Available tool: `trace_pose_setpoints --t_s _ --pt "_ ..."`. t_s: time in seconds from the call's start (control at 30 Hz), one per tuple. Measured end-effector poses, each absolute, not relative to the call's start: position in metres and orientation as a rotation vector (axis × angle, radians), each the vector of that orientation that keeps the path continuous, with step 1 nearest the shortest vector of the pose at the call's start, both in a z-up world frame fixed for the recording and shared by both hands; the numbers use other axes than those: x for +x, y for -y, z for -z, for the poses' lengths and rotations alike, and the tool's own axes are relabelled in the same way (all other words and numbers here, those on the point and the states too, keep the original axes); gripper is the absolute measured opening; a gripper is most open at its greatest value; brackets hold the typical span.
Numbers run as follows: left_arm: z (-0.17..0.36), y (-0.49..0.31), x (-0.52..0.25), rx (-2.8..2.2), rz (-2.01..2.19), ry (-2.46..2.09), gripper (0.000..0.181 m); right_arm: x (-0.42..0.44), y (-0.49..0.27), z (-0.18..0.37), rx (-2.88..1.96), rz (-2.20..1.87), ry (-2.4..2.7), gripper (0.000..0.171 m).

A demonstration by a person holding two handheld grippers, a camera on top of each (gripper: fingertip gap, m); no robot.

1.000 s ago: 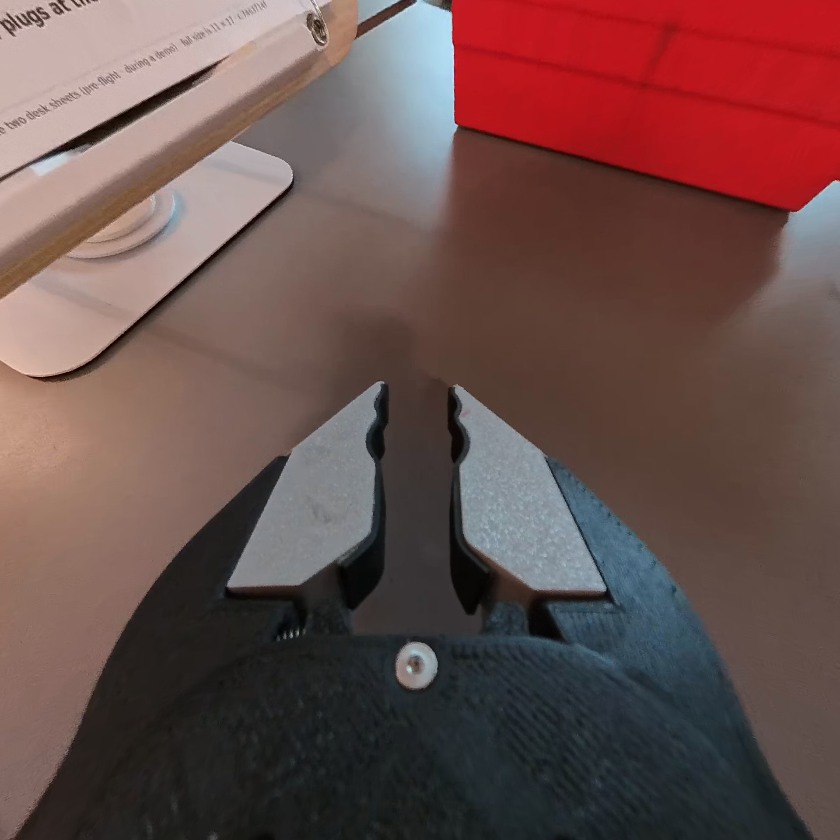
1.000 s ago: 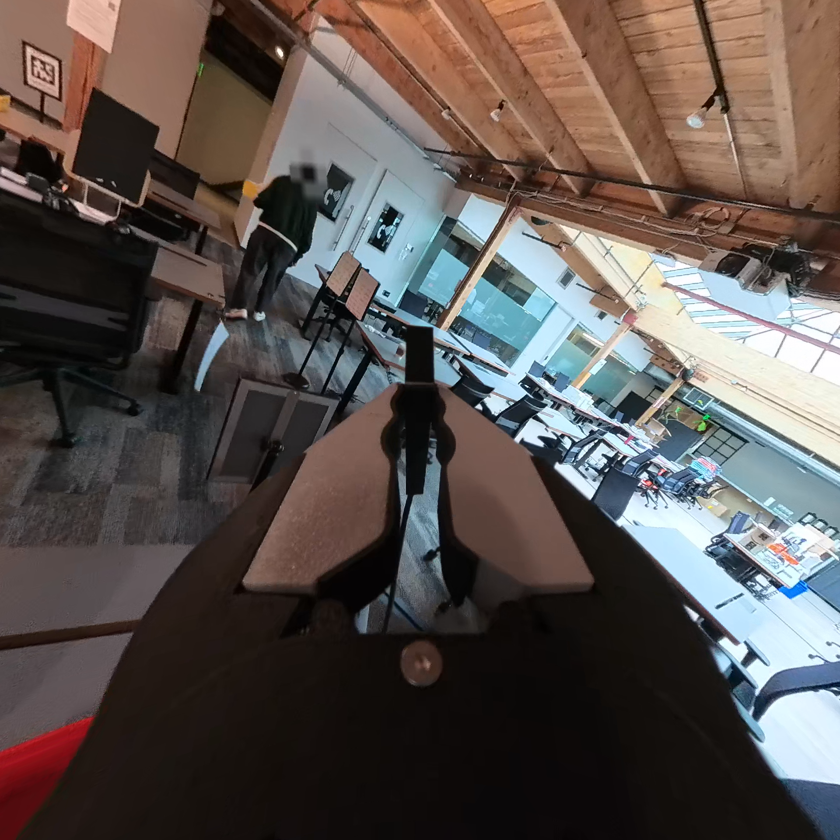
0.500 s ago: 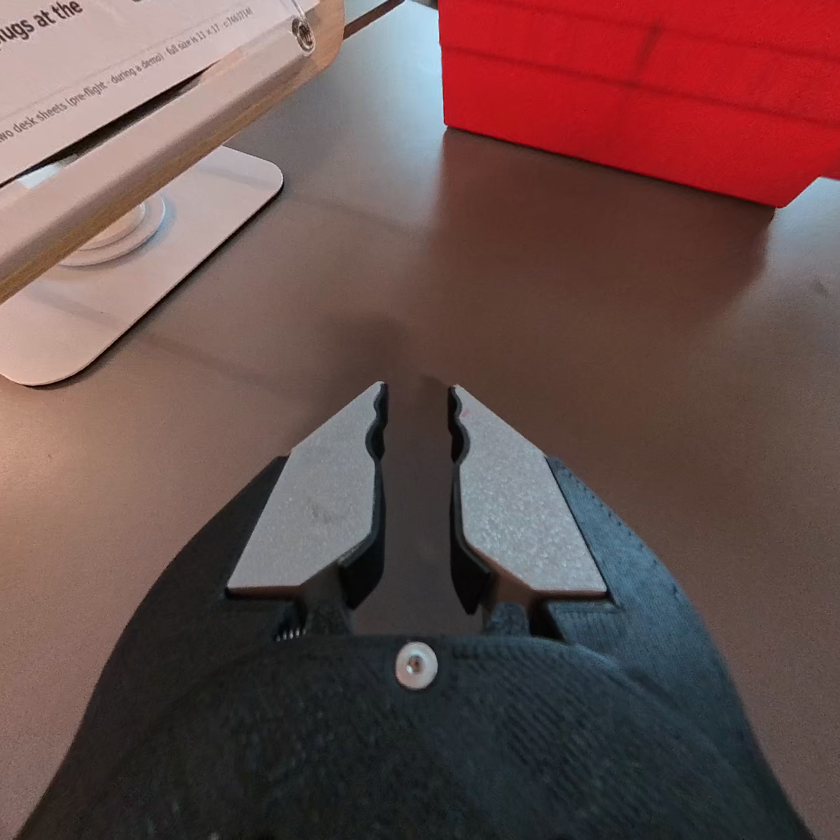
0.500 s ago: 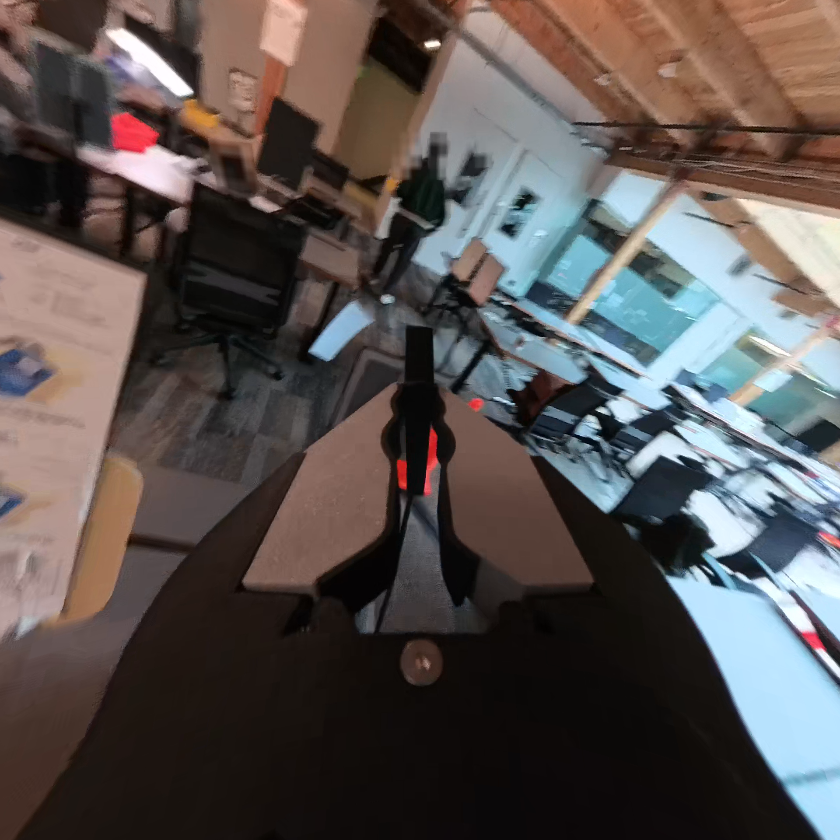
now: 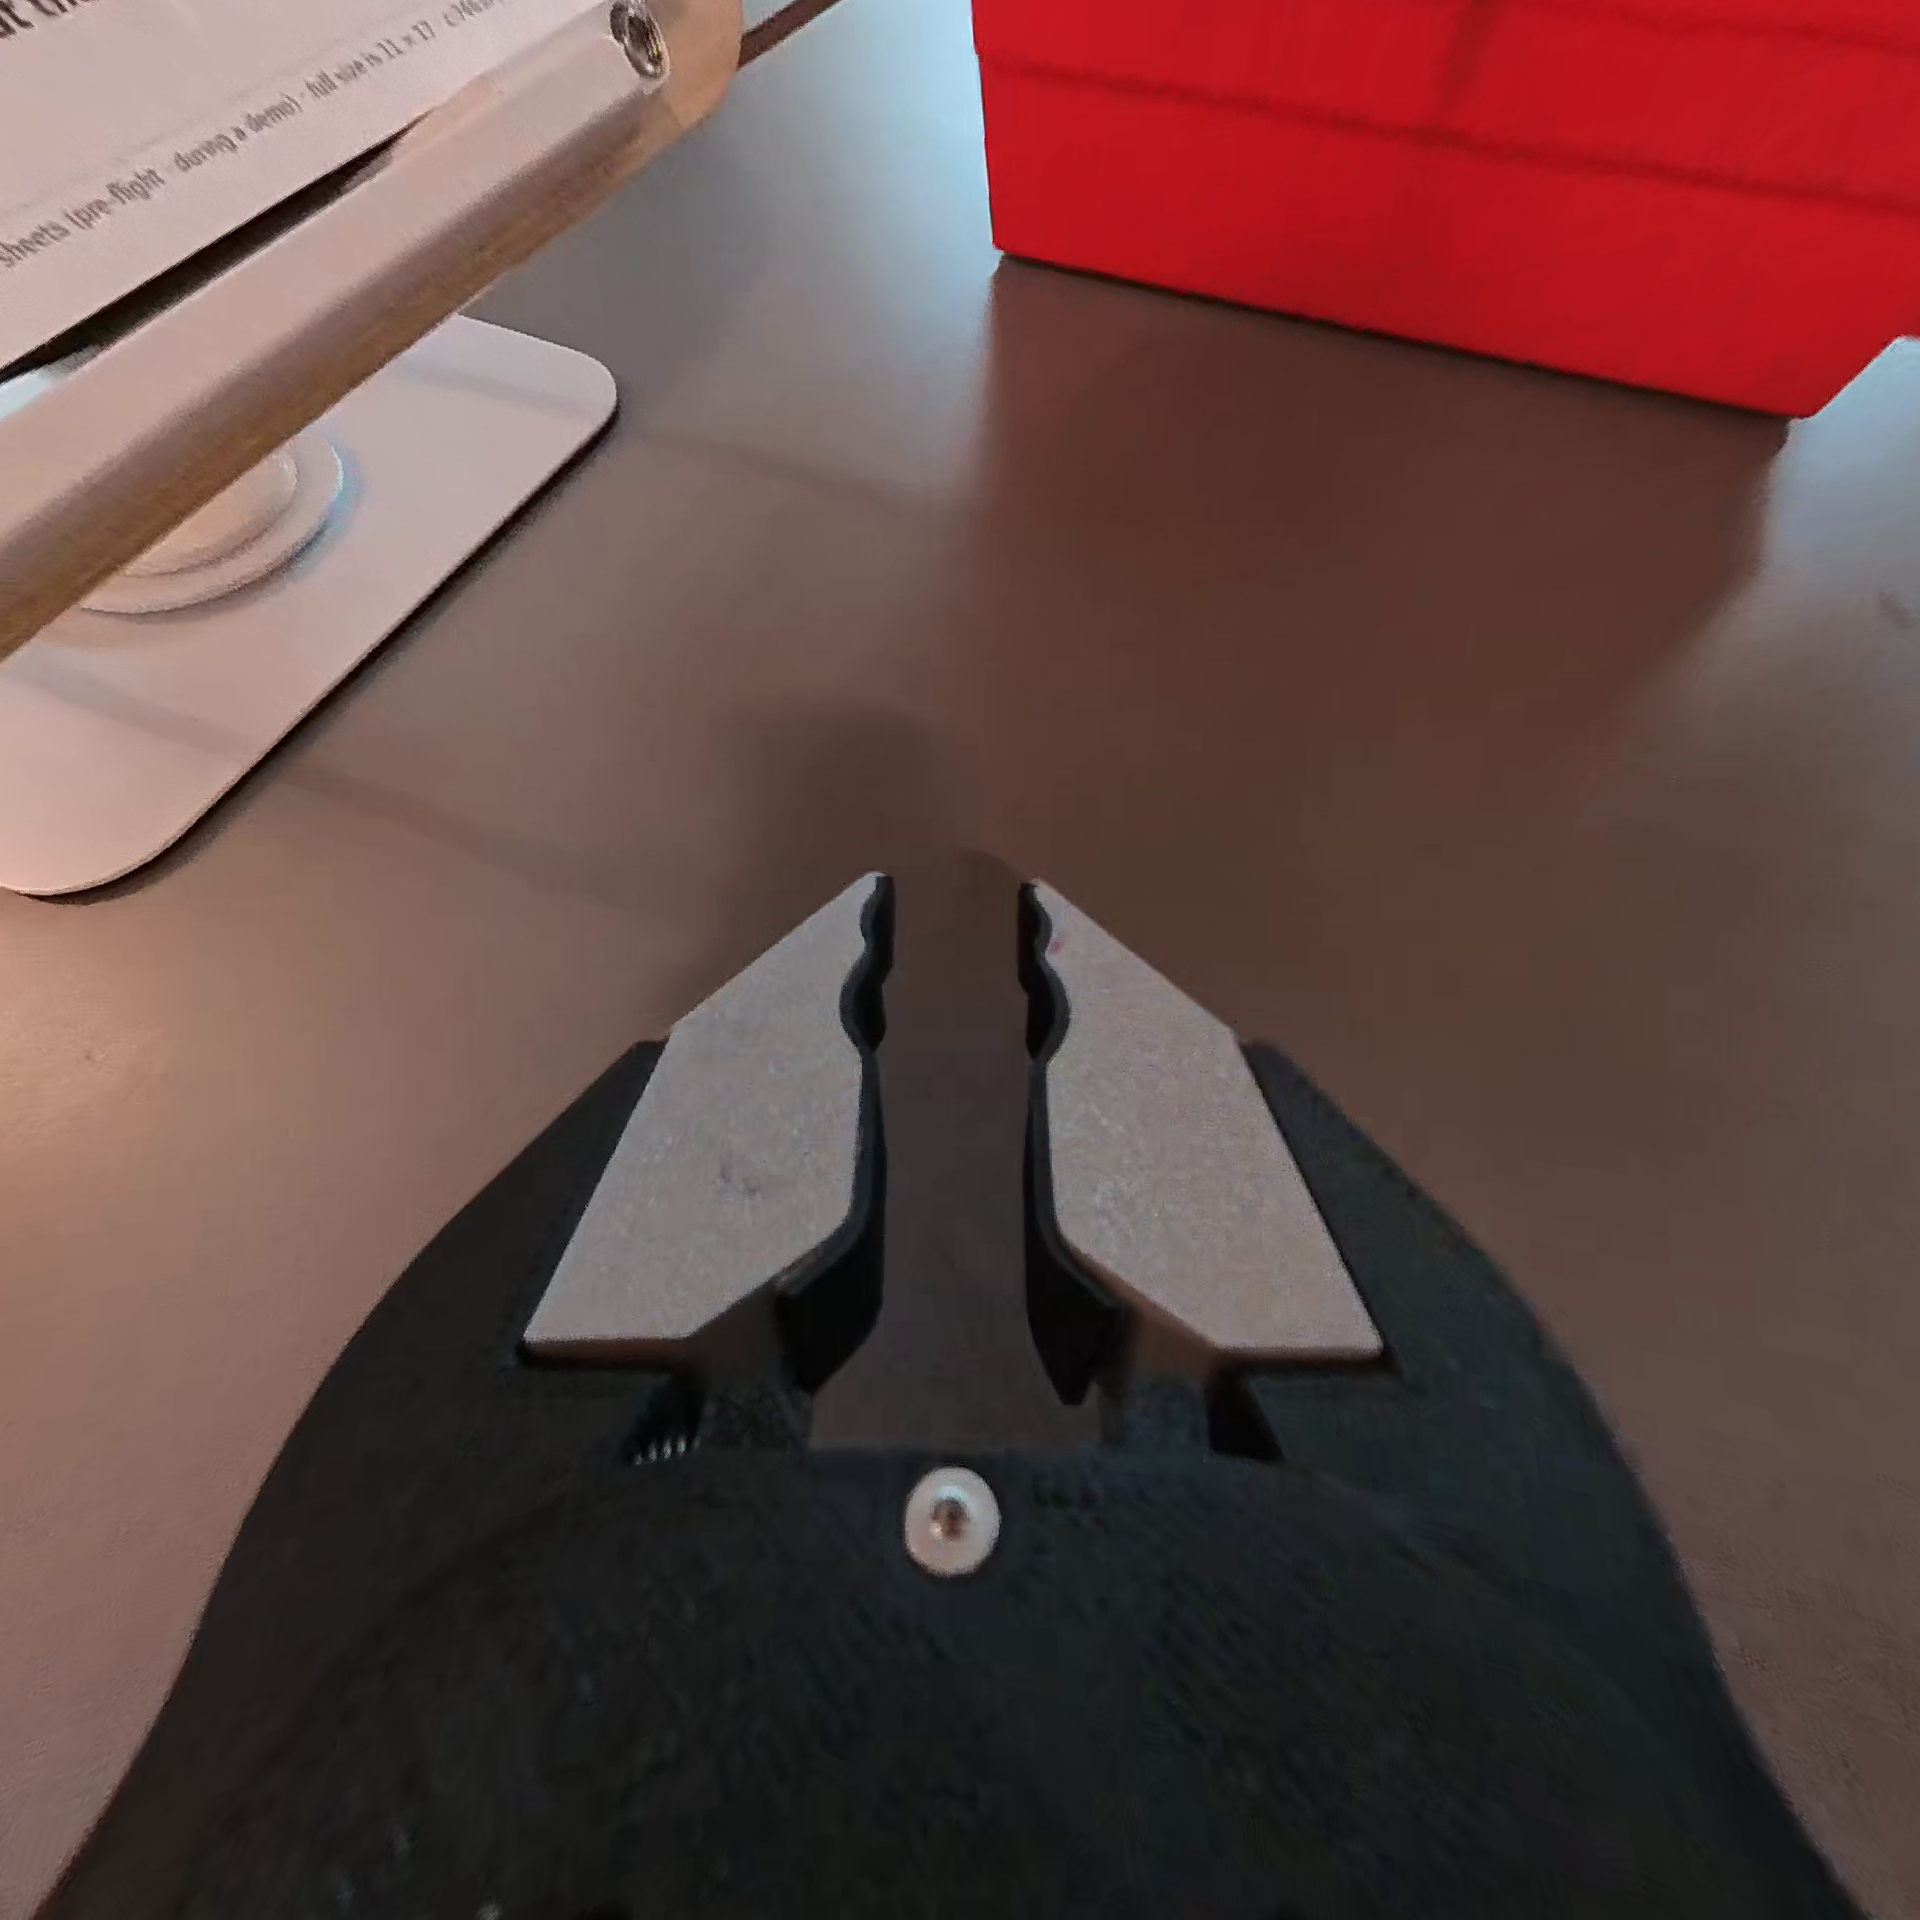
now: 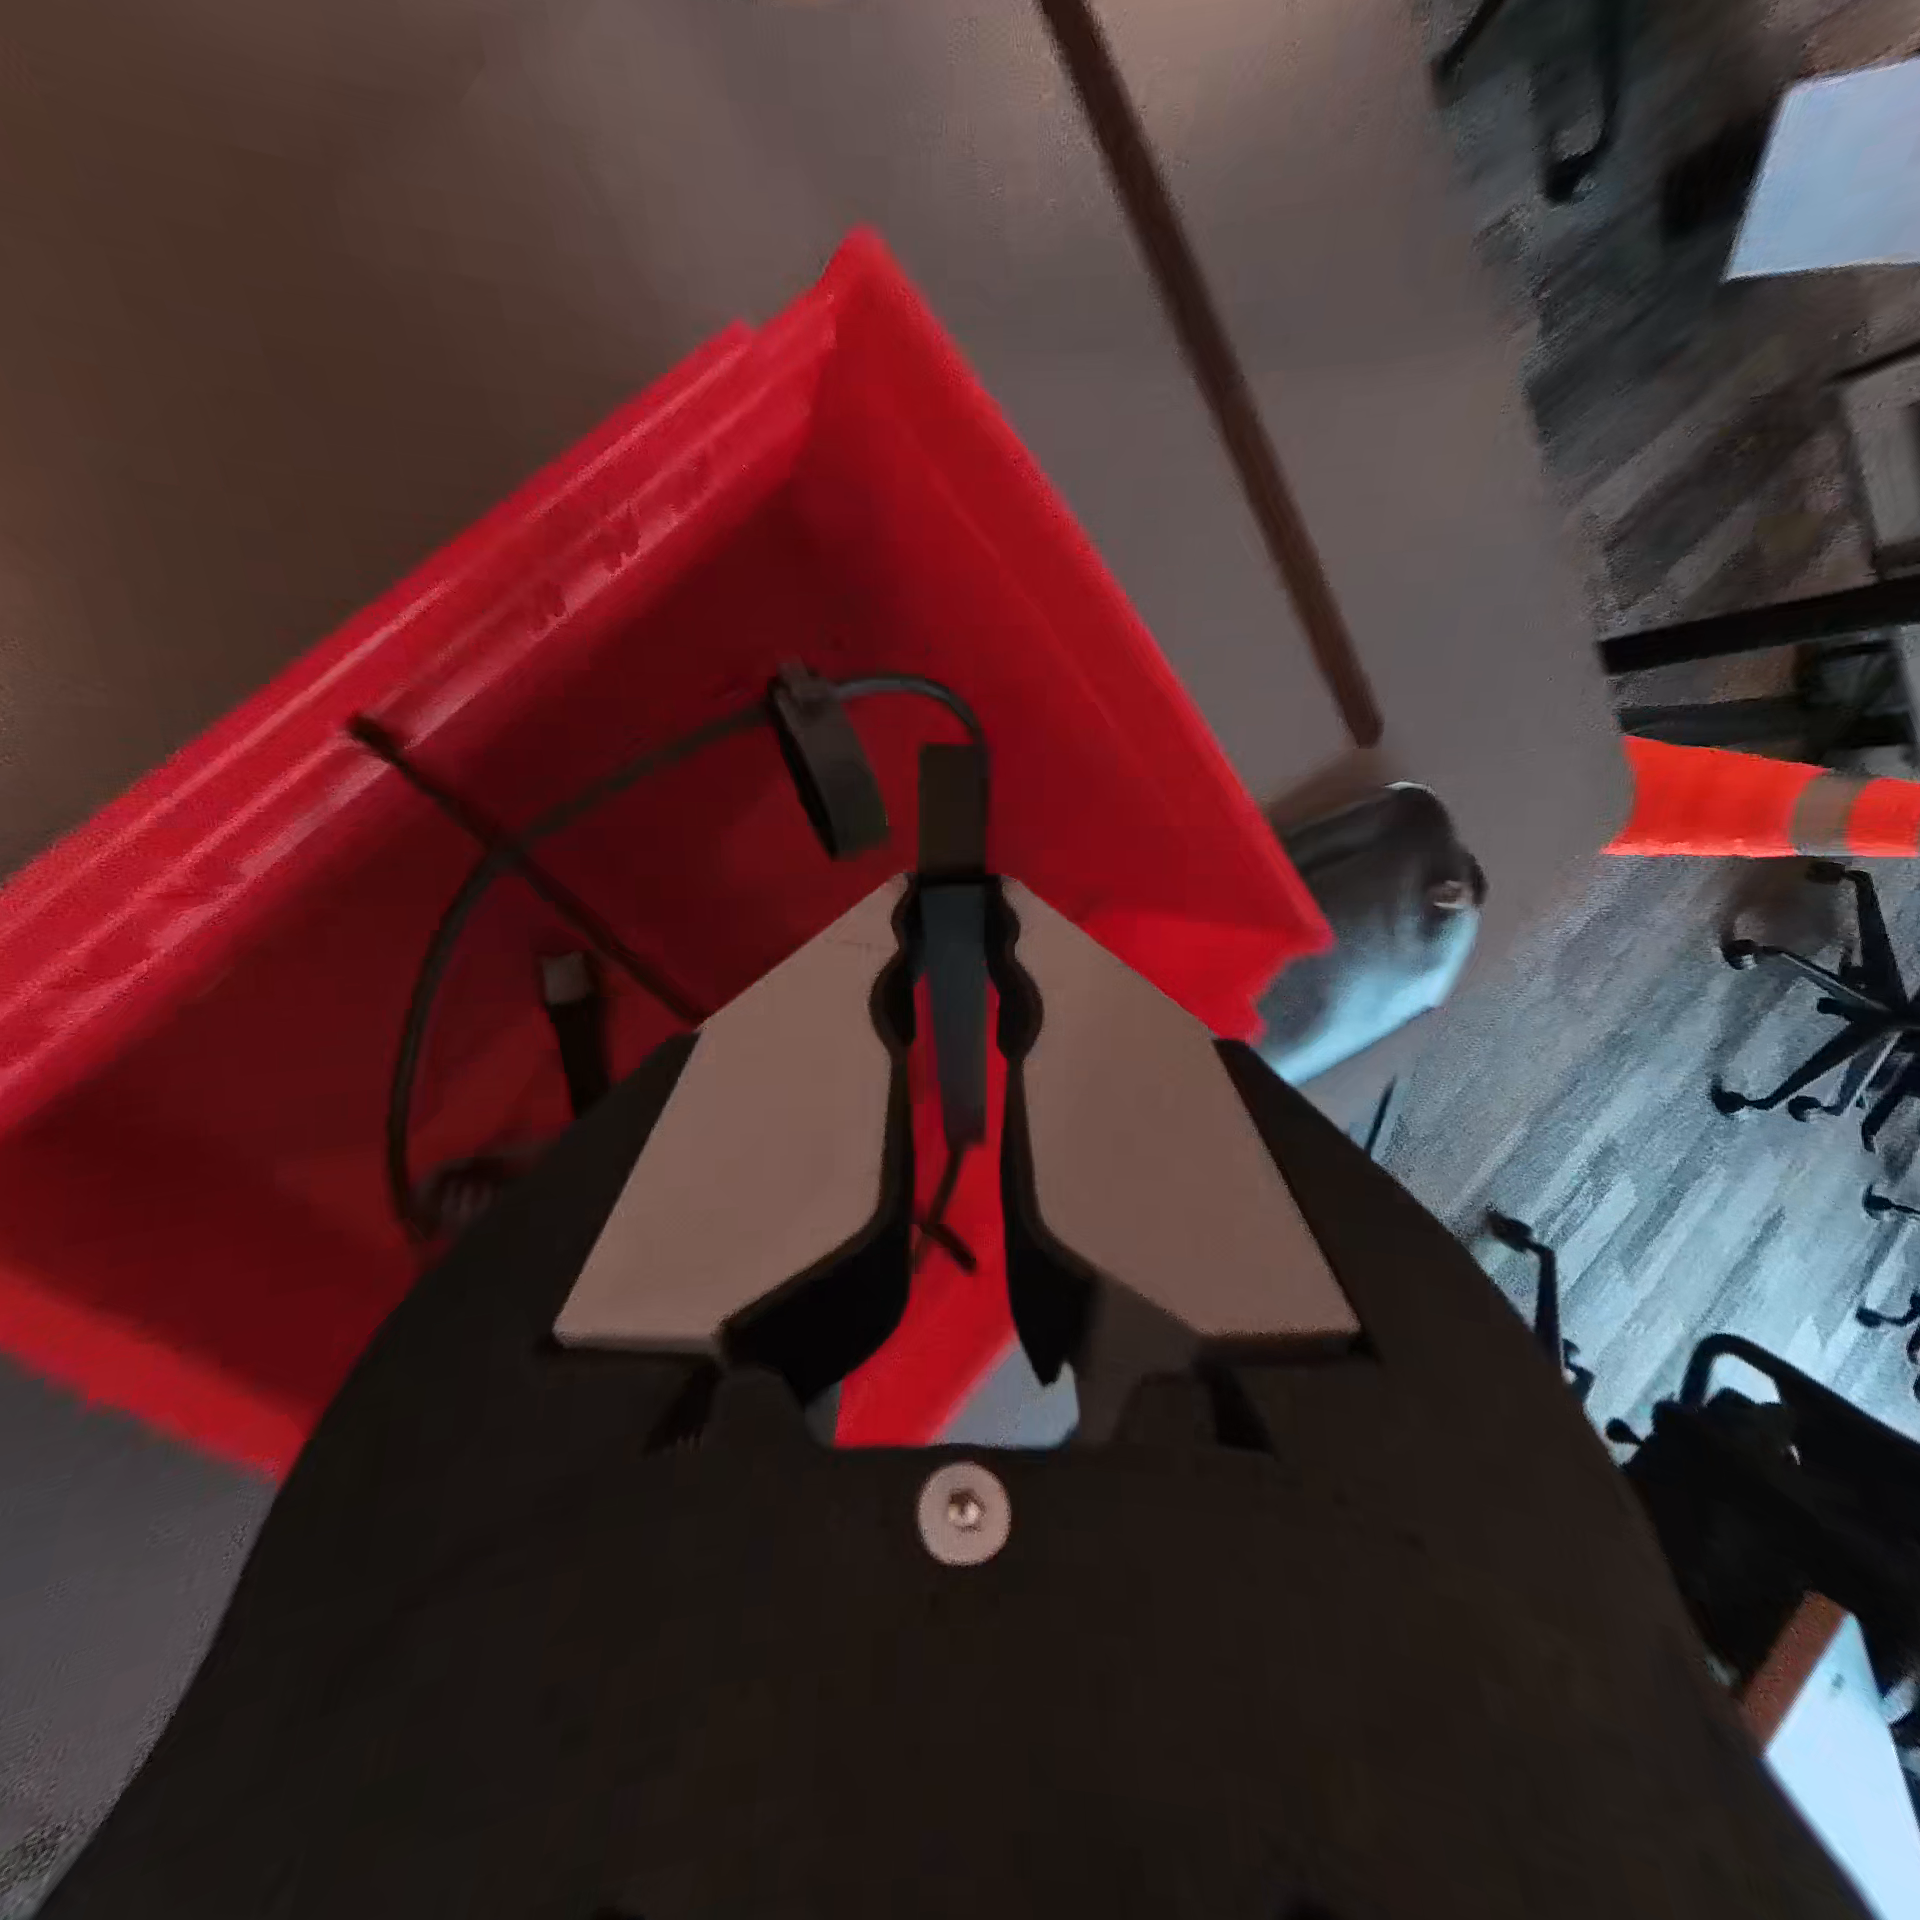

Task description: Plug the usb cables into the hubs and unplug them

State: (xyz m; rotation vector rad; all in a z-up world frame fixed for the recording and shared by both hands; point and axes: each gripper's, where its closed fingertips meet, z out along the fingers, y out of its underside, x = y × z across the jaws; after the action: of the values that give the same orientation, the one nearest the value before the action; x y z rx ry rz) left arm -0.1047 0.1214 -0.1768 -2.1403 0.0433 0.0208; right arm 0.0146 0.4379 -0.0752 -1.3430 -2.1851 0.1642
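My right gripper [image 6: 954,902] is shut on a black USB plug [image 6: 954,821] that sticks out past its fingertips, above the open red bin [image 6: 997,582]. Inside the bin lie a small black hub [image 6: 831,764] with its thin cable [image 6: 416,1039] looped to the left, and another plug end [image 6: 569,982]. My left gripper [image 5: 954,902] is open and empty, low over the dark table [image 5: 1351,727]. The red bin [image 5: 1455,177] stands ahead of it to the right.
A white stand base [image 5: 260,582] carrying a tilted board with a printed sheet [image 5: 312,135] stands left of the left gripper. Past the table edge are office chairs [image 6: 1818,987], carpet and an orange cone [image 6: 1766,810].
My right gripper has swung down from facing the office and ceiling to looking into the red bin, still holding the plug. My left gripper has barely shifted.
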Motion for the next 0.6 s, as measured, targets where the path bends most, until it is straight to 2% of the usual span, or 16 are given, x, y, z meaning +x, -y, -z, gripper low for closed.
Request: trace_pose_setpoints --t_s 0.03,0.13,0.27,0.33,0.5,0.6 --pt "0.179 -0.121 -0.105 -2.150 -0.021 -0.040 0.021 0.008 -0.437 0.093 -1.338 -0.167 2.191 0.008" --pt "0.177 -0.122 -0.109 -2.137 -0.040 -0.028 0.017 -0.009 -0.429 0.131 -1.332 -0.120 2.260 0.008" --pt "0.173 -0.119 -0.115 -2.120 -0.055 -0.002 0.016 -0.013 -0.445 0.157 -1.252 0.278 2.360 0.009" --pt "0.172 -0.117 -0.118 -2.114 -0.043 0.018 0.017 -0.024 -0.454 0.135 -1.279 0.305 2.248 0.011" --pt "0.166 -0.116 -0.119 -2.096 -0.045 0.030 0.015 -0.020 -0.455 0.043 -1.499 0.171 1.774 0.035" --pt "0.163 -0.117 -0.116 -2.085 -0.046 0.026 0.014 -0.015 -0.368 0.047 -1.651 -0.371 1.730 0.051"
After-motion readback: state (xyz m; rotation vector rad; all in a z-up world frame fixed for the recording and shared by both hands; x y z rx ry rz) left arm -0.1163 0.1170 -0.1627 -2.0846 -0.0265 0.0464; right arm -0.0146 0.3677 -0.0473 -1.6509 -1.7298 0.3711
